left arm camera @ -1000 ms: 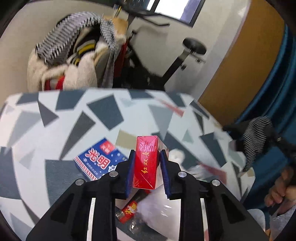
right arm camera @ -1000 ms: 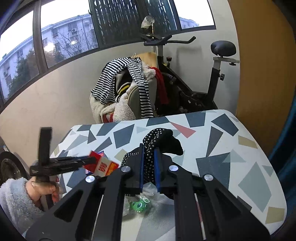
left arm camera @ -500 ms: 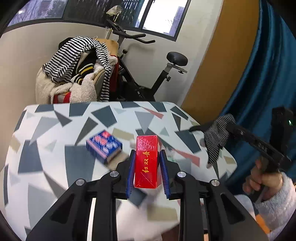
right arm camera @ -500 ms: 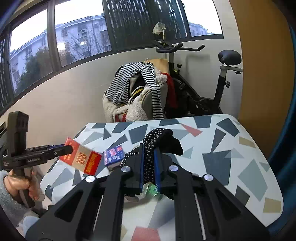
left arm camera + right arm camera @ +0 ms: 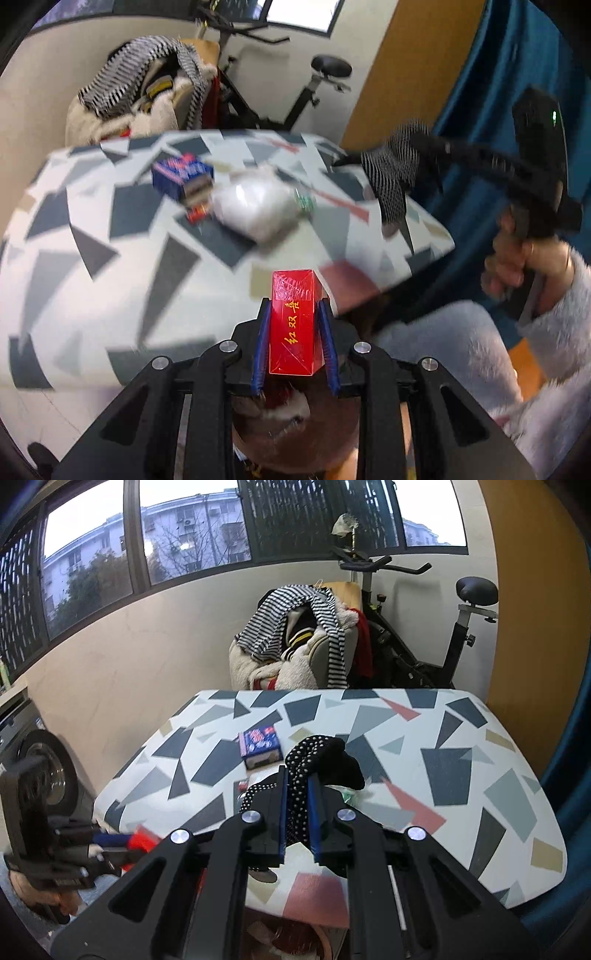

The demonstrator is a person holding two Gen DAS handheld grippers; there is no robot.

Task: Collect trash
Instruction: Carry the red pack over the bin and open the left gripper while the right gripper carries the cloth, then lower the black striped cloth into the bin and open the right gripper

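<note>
The left gripper (image 5: pixel 294 332) is clamped on a red box (image 5: pixel 293 325), which stands upright between the blue pads (image 5: pixel 261 350), off the near edge of the table (image 5: pixel 92 266). The right gripper (image 5: pixel 295 805) is closed on a dotted black sock (image 5: pixel 317 760), held above the table's near side; in the left view the sock (image 5: pixel 391 173) hangs at 2 o'clock. On the table lie a blue carton (image 5: pixel 183 175) at 11 o'clock, and just beside it a white bag (image 5: pixel 255 206) at 12, with a small red item (image 5: pixel 197 214) touching the carton's near end. Below the left gripper a brown round bin (image 5: pixel 295 435) shows, blurred.
</note>
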